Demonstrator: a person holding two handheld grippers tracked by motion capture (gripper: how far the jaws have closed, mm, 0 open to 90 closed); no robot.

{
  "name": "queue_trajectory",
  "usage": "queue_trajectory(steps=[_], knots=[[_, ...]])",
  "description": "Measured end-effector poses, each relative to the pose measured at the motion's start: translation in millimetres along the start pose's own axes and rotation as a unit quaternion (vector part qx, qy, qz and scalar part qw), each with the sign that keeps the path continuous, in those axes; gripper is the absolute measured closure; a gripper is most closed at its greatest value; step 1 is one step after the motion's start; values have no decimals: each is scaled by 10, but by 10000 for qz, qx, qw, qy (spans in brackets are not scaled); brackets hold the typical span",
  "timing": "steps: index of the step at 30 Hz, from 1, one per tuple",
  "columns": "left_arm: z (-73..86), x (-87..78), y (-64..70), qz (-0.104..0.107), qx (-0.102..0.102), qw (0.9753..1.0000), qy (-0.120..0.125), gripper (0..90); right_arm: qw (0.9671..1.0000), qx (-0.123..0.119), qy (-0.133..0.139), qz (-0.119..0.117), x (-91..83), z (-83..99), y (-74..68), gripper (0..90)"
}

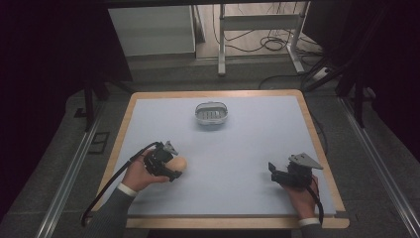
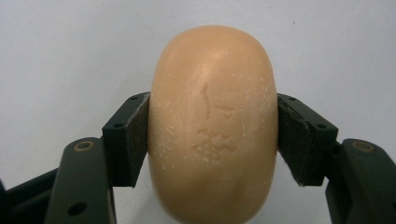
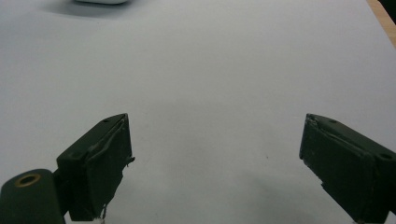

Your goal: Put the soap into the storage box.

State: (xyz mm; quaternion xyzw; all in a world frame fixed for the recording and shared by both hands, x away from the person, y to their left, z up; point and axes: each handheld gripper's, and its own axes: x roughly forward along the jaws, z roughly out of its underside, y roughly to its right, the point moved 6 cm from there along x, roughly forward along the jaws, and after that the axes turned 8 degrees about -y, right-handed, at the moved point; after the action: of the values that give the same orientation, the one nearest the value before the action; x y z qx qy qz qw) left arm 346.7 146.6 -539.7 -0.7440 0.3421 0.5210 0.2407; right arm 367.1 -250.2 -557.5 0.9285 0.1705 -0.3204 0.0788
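A tan oval bar of soap (image 2: 212, 126) with an embossed mark sits between the pads of my left gripper (image 2: 213, 135), which is shut on its two sides. From above, the soap (image 1: 179, 164) shows at the left front of the pale mat, just past my left gripper (image 1: 173, 168). A clear soap dish (image 1: 211, 113) with a slotted insert stands at the far middle of the mat. My right gripper (image 1: 271, 169) rests at the right front, open, and its jaws stand wide apart over bare mat (image 3: 215, 154).
The pale blue mat (image 1: 247, 144) covers a wooden-edged table (image 1: 319, 144). Cables trail from both grippers toward the front. Beyond the table are a desk frame (image 1: 257, 25), floor cables and a white cabinet (image 1: 151, 29). The soap dish edge (image 3: 100, 1) peeks at the top of the right gripper view.
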Motion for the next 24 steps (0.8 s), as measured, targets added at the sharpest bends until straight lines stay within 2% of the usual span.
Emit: queue_trajectory(steps=[7, 24], knots=[[-48, -46, -12, -11, 1, 10000, 70, 330, 10000, 11, -27, -11, 6, 0, 2, 92], [-194, -82, -102, -16, 10, 10000, 52, 330, 10000, 21, -26, 3, 5, 0, 4, 92]])
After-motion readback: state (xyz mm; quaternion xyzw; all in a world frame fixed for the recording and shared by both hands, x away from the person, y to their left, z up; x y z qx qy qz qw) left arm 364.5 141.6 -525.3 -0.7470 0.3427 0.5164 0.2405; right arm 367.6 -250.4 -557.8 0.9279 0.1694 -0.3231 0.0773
